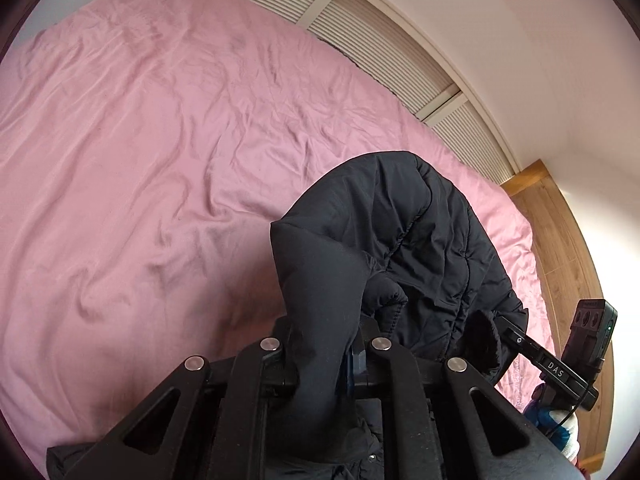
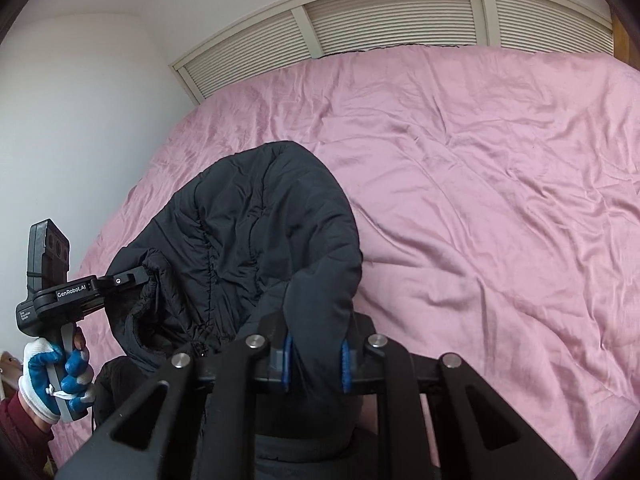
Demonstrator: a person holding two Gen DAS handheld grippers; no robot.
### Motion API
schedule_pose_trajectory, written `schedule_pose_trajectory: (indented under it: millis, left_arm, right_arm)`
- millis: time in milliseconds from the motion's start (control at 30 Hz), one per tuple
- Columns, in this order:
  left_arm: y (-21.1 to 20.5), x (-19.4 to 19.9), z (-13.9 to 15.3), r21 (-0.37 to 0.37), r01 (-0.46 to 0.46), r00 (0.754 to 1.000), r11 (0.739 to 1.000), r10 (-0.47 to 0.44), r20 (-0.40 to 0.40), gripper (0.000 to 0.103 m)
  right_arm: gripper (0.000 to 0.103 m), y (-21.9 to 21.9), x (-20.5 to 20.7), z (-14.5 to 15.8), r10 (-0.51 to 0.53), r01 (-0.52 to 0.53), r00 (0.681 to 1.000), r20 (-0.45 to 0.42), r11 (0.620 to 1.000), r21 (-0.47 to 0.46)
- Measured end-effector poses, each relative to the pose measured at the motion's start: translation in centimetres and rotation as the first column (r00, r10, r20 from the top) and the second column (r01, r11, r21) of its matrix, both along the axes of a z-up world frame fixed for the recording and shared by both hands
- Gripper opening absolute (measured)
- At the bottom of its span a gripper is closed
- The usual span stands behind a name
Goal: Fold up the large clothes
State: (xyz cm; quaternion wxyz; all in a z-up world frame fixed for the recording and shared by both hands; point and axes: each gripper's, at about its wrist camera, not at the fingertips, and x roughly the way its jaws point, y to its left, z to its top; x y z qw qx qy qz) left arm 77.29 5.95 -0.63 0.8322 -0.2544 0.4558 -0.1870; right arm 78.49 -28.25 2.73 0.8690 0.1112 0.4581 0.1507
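A black quilted jacket point(image 1: 404, 236) hangs bunched between both grippers above the pink bed point(image 1: 140, 152). My left gripper point(image 1: 320, 356) is shut on a fold of the jacket. In the right wrist view the jacket point(image 2: 248, 220) fills the lower middle, and my right gripper point(image 2: 316, 364) is shut on another fold, with blue pads point(image 2: 346, 366) pressing the cloth. The left gripper point(image 2: 138, 276) shows there at the left, clamped on the jacket's edge. The right gripper point(image 1: 500, 326) shows at the right of the left wrist view, its tips sunk in the fabric.
The wrinkled pink bedspread point(image 2: 480, 180) covers the whole bed. Slatted cream panels point(image 2: 380, 20) line the wall behind the bed. A wooden bed frame edge point(image 1: 560, 232) runs on the right. A hand in a blue-and-white glove point(image 2: 56, 376) holds the left gripper's handle.
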Motion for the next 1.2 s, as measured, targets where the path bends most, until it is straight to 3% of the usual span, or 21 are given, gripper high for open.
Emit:
schedule_pose_trajectory:
  millis: [233, 400, 600, 800, 1033, 1200]
  left_arm:
    - [1.9, -7.8, 3.6, -0.017, 0.055, 0.997, 0.998, -0.054, 0.061, 0.013]
    - [3.6, -12.7, 3.7, -0.025, 0.068, 0.996, 0.997, -0.067, 0.055, 0.013]
    - [4.6, -17.8, 2.0, -0.010, 0.092, 0.995, 0.996, -0.092, 0.046, 0.012]
    - [5.3, -22.1, -1.7, 0.056, 0.111, 0.994, 0.992, -0.110, -0.016, 0.012]
    - [5.6, -24.7, -4.7, 0.124, 0.115, 0.992, 0.986, -0.106, -0.073, 0.012]
    - [7.6, -27.4, -4.6, 0.166, 0.106, 0.991, 0.980, -0.090, -0.101, 0.012]
  right_arm:
    - [0.017, -0.3, -8.0, 5.3, 0.040, -0.042, 0.995, 0.090, 0.999, 0.029]
    - [0.017, -0.5, -13.9, 6.4, 0.038, -0.046, 0.993, 0.114, 0.996, 0.075]
    - [0.017, -0.5, -19.9, 4.7, 0.026, -0.036, 0.994, 0.106, 0.995, 0.090]
    - [0.017, -1.4, -24.7, 0.5, 0.005, -0.010, 0.999, 0.047, 0.994, 0.105]
    - [0.020, -1.7, -27.5, -4.1, -0.001, 0.002, 1.000, -0.021, 1.000, 0.024]
    - [0.021, -2.3, -29.0, -4.2, 0.004, -0.005, 0.999, -0.053, 1.000, -0.024]
